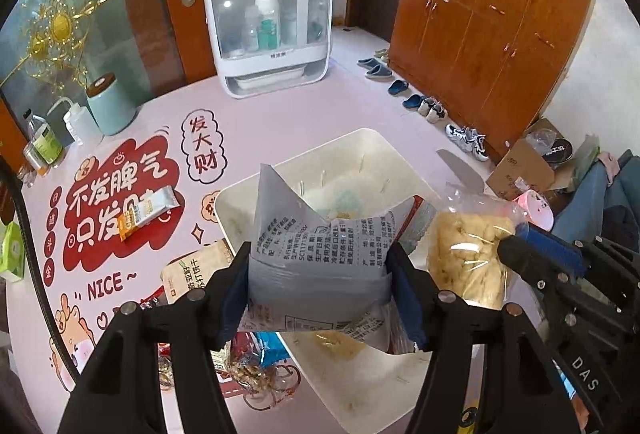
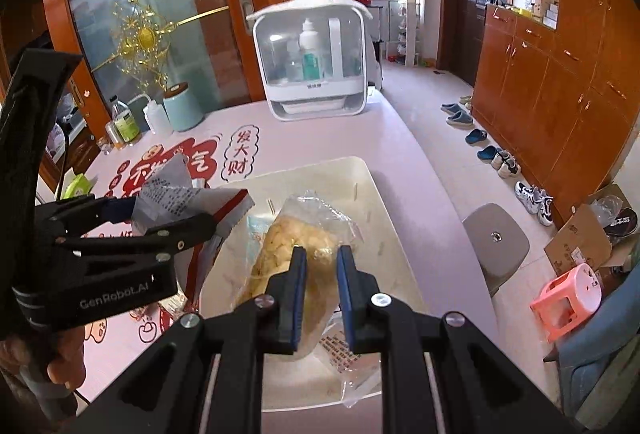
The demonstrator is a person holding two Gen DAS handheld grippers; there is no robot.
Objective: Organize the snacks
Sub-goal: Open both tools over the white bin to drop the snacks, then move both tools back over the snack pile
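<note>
Far left on the pink desk (image 1: 280,113), a bottle (image 1: 40,137) and mint canister (image 1: 110,105) stand by the glass door. The desk mat reads "NICE ~" under big red Chinese characters, with a small snack bar (image 1: 150,211) lying on them. The left gripper (image 1: 322,274), marked "GenRobot.AI", pinches a grey pouch (image 1: 312,254) over the white bin (image 1: 368,153). Behind stands a white cabinet (image 1: 272,29) of bottles. The right gripper (image 2: 322,262), nearly closed, clamps a clear bag (image 2: 296,238) of yellow snacks above the bin. Rightwards: shoes (image 1: 400,87) along wooden cupboards (image 1: 500,33), a pink stool (image 2: 568,298).
</note>
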